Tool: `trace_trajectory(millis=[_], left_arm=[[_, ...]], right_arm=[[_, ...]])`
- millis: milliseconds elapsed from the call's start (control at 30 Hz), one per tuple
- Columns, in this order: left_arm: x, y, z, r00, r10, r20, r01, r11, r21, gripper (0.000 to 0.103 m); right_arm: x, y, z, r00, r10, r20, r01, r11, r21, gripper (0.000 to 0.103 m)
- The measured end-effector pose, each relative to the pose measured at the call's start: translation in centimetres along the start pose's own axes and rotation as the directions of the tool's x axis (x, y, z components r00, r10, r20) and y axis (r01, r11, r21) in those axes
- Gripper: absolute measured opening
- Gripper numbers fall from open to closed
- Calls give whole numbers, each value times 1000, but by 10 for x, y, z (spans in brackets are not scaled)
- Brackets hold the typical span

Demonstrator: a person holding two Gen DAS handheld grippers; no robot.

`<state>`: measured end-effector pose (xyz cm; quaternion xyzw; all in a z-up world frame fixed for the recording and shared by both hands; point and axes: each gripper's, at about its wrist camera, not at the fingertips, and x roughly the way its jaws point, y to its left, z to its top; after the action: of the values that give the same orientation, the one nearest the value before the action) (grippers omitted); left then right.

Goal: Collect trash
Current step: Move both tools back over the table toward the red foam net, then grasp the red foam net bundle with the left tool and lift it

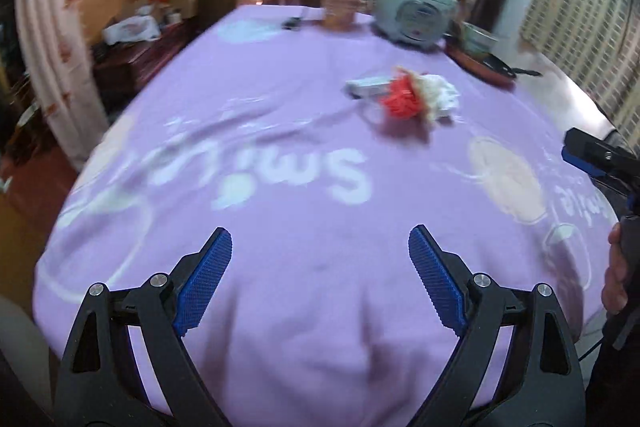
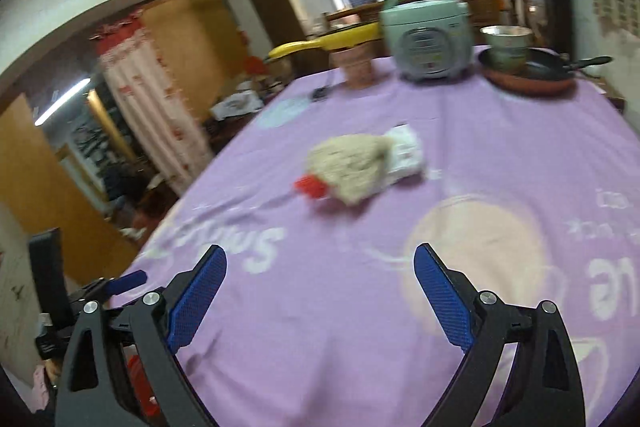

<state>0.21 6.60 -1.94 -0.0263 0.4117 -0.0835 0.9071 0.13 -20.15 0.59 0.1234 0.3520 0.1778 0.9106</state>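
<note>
- Broadly, a purple printed tablecloth (image 1: 280,131) of soft, slightly creased fabric covers the whole table; its large white letters appear upside down and blurred, with "Smi" legible and the rest unclear, beside pale cream round motifs.
- At the far end stands a pale green rounded rice cooker (image 2: 426,35) with a carrying handle, beside a dark frying pan (image 2: 536,69) that holds a metal bowl (image 2: 508,43).
- Near the table's middle lies the trash, a small pile: a crumpled whitish wad (image 2: 352,167), a red crinkled plastic piece (image 1: 402,95) and a flat pale wrapper (image 1: 366,87), touching one another.
- The left gripper (image 1: 320,279), black-framed with blue ridged pads, stands wide apart and empty over bare cloth, well short of the pile.
- The right gripper (image 2: 320,297) likewise stands spread, with nothing between its fingers.
</note>
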Motion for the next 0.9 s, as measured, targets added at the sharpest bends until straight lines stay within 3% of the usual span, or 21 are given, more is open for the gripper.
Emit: trace_trajectory(millis=[267,533,767,900], left_arm=[[71,-67,50,983,-143,-112,147,988,36,87],[116,-84,76,970,-171,-171,166,985,-41,87],[117,-66,99,983,-134,-122,125,989,-75,87],[120,-65,107,990,-95,-102,92,995,-27,86]], right_arm=[[23,-57,26,997,-77,-8,77,994,77,93],[36,-68,40,996,-88,-18,89,994,61,93],[38,-87,43,998,-64,-11,65,994,92,93],[42,-97,41,998,-64,-23,67,991,116,93]])
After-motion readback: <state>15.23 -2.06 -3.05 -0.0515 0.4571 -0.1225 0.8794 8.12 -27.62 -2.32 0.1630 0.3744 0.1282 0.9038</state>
